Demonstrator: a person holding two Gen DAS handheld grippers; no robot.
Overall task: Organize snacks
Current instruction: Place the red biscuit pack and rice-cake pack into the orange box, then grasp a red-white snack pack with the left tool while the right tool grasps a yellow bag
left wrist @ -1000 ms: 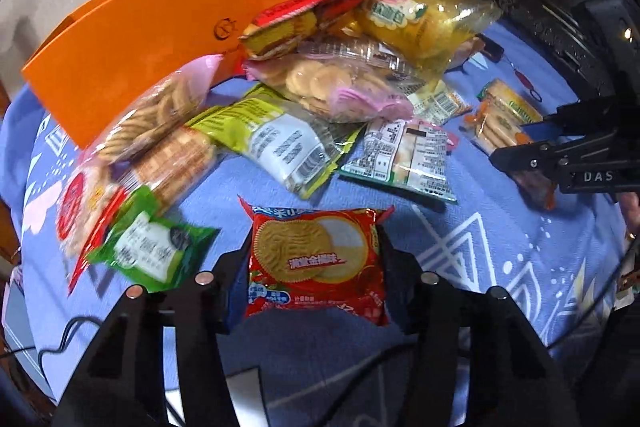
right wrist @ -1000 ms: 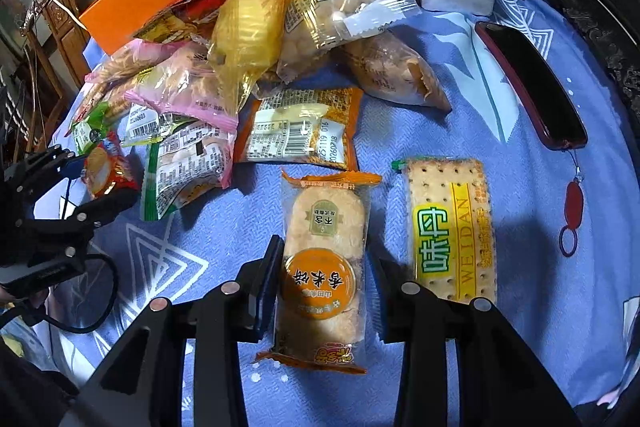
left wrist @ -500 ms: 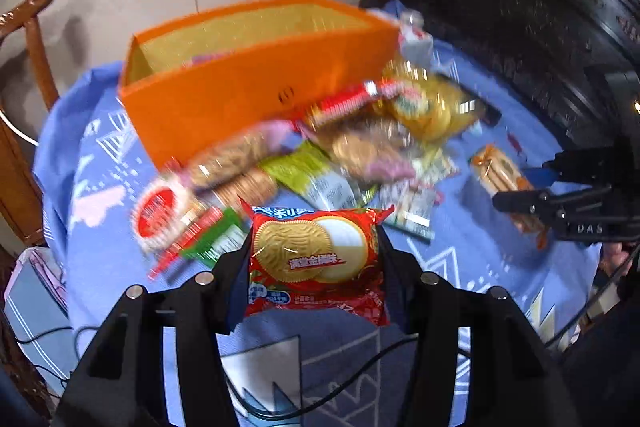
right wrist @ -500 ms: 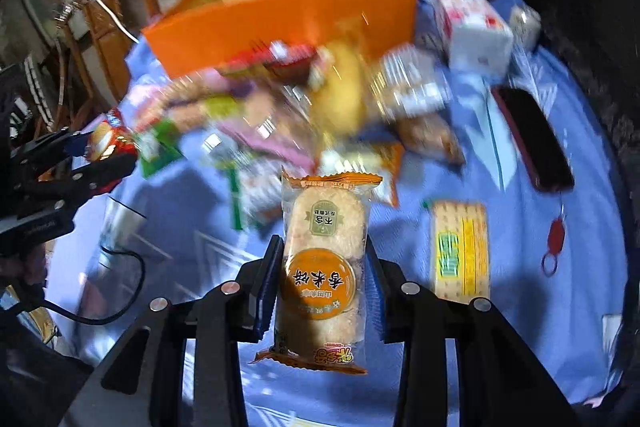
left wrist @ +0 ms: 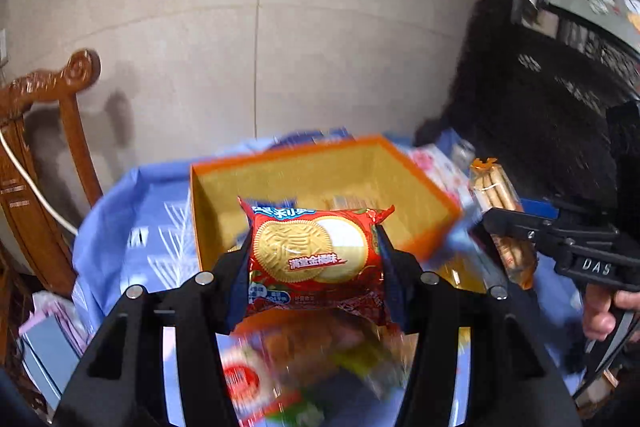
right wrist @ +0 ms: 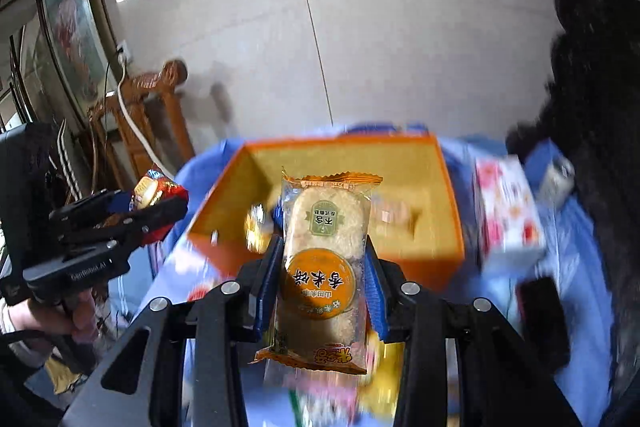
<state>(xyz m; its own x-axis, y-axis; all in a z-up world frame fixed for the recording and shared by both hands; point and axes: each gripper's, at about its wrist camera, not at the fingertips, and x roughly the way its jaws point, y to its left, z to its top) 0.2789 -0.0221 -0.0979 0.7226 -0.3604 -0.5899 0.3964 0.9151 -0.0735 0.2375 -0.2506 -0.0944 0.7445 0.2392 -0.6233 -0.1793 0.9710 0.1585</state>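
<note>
Both snack wrappers are shiny plastic film: the red biscuit pack (left wrist: 316,259) foil-glossy, the rice cracker pack (right wrist: 324,267) clear with orange print. The orange box (right wrist: 400,251) looks like matt cardboard. Blue tablecloth (left wrist: 132,219) is soft fabric, chair (left wrist: 44,131) polished carved wood.

Indoor light, fairly bright; ceiling lamps glare as white spots on the glossy wall (left wrist: 256,39), which also carries a soft shadow of the wooden chair (left wrist: 44,131). Heavy fisheye bending and dark vignetted corners in both views. Held red biscuit pack (left wrist: 314,259) and orange rice-cracker pack (right wrist: 324,267) are sharp, while the orange box (left wrist: 424,195), blue tablecloth (left wrist: 120,227) and loose snacks below smear with motion blur.
</note>
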